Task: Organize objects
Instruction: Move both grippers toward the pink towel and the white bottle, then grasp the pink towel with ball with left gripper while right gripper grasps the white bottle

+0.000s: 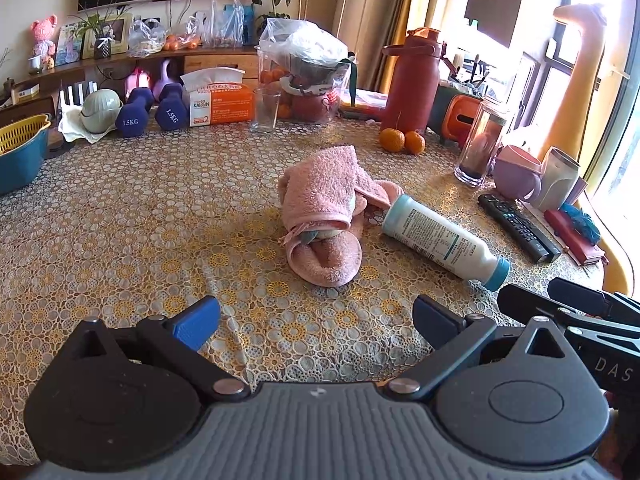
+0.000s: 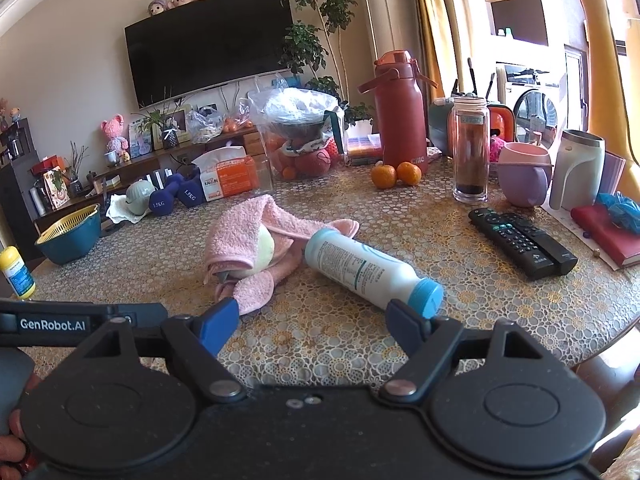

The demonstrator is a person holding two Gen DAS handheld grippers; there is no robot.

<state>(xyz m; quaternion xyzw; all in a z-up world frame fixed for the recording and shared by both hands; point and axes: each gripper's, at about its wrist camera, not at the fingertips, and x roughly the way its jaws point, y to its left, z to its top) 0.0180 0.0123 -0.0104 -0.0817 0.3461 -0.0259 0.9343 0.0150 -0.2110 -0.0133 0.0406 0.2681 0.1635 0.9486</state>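
A pink towel [image 1: 325,208] lies bunched in the middle of the table, wrapped around a pale round object [image 2: 264,250] that is mostly hidden. A white bottle with a blue cap [image 1: 442,238] lies on its side just right of the towel; it also shows in the right wrist view [image 2: 370,270]. My left gripper [image 1: 316,322] is open and empty, low over the cloth in front of the towel. My right gripper [image 2: 314,322] is open and empty, its right finger close to the bottle's cap. The towel shows there too [image 2: 256,240].
A black remote [image 2: 522,242], red notebook [image 2: 608,234], purple cup [image 2: 524,178], glass bottle [image 2: 470,150], red flask [image 2: 400,114] and two oranges [image 2: 396,175] stand at right. Dumbbells [image 1: 154,112], tissue box [image 1: 220,100], a glass [image 1: 265,110] and a blue basket [image 1: 18,150] line the far and left edges.
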